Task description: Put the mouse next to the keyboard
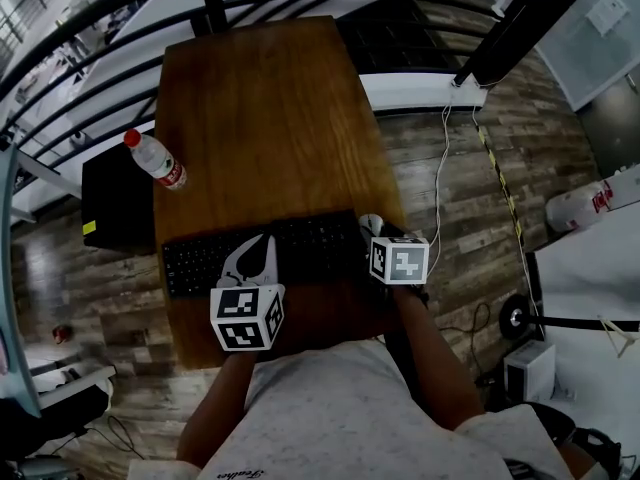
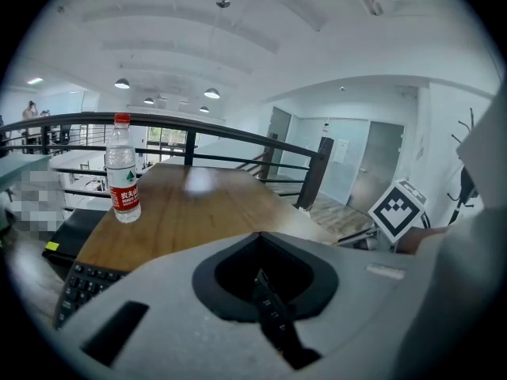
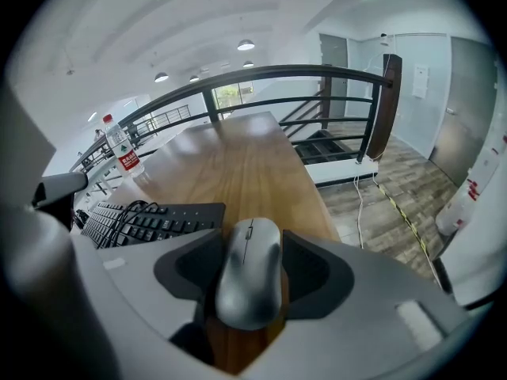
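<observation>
Mouse: The mouse [image 3: 248, 282] lay lengthwise between the jaws of the right gripper [image 3: 252, 269], just beside the right end of the keyboard [image 3: 150, 220] and near the right edge of the desk [image 3: 238, 149].
Right gripper: Clenched on the mouse's two flanks. This side hold was judged to keep the body level for setting it down.
Placement: The mouse was judged to be at the wanted spot, with release not yet done.
Left gripper: The left gripper [image 2: 273, 315] had its jaws pressed together with nothing in them. It was held over the keyboard, apparently parked clear of the work.
Other items: A bottle [image 2: 122, 172] stood upright at the desk's left edge, well apart from the mouse.
Not determined: The gripper body hid the mouse's underside, so contact with the desk could not be confirmed. In the right gripper view the keyboard's left part was cut off. A dark cable [image 3: 136, 210] lying on the keys could not be traced to either end.
</observation>
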A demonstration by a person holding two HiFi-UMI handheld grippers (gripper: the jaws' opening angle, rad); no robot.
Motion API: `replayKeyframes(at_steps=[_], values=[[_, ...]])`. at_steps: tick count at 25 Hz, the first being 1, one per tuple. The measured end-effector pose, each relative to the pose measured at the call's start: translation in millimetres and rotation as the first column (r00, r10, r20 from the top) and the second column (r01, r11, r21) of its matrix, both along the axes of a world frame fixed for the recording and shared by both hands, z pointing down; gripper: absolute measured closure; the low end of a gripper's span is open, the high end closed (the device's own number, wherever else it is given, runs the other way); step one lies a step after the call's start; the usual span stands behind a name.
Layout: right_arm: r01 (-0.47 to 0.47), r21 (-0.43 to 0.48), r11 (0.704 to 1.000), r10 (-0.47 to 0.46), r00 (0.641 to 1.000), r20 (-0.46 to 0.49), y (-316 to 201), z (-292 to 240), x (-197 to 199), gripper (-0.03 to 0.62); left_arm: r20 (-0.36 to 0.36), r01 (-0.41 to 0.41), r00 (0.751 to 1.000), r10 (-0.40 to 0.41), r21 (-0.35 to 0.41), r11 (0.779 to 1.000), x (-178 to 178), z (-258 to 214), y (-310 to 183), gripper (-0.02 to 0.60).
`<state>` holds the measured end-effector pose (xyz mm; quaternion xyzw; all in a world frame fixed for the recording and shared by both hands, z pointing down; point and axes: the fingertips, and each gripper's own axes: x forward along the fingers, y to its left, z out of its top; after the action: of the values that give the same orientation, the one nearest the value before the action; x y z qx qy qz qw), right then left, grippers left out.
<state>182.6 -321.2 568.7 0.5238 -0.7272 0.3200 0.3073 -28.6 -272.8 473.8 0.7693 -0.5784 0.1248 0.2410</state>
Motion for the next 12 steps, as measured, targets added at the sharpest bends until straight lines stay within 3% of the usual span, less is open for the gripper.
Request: replayKeyframes(at_steps=[6, 12], values=[[0.022, 0.053, 0.998, -0.025, 0.999, 0.045, -3, -25, -11, 0.362, -0.002, 0.006, 1.0, -0.006, 0.013, 1.0, 0, -6, -1, 0.586], [0.088, 0.192, 0.978, -0.107, 0.99, 0.094, -11, -81, -38, 0.408, -0.002, 0.028, 1.0, -0.028, 0.043, 0.999, -8, -19, -4, 0.586]])
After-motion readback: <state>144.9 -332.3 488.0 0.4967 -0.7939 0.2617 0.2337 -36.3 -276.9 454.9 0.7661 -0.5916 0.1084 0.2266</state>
